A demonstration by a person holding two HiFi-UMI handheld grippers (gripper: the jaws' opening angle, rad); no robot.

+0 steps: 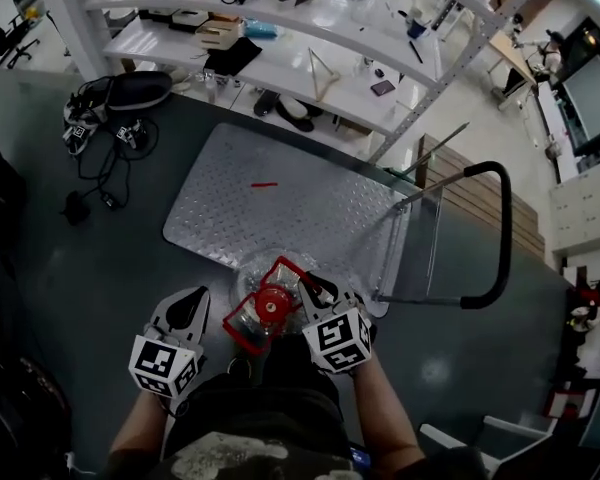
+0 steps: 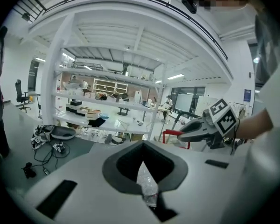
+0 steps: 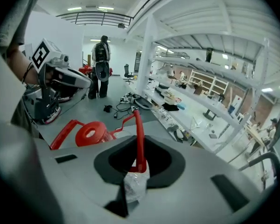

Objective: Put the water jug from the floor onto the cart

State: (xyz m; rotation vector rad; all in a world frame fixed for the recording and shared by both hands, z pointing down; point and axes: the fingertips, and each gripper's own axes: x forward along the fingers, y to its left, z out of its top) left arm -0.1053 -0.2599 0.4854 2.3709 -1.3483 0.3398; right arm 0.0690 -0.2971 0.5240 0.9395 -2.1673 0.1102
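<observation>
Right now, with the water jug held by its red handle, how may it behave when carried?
The water jug is large and clear, so probably heavy if filled; its level cannot be seen. The right gripper is shut on one thin bar of the red handle, so the jug may swing or tilt. Round-bodied, it might roll if laid sideways on the cart.

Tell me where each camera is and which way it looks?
Head view: on the person's head, looking steeply down at the jug and cart; forearms, left gripper and right gripper show.
Left gripper view: on the left gripper, looking along its shut, empty jaws toward the shelves; the right gripper shows.
Right gripper view: on the right gripper, looking along jaws clamped on the jug's red handle; the left gripper shows.
Shared: head and right gripper views both see the jug's red cap.
</observation>
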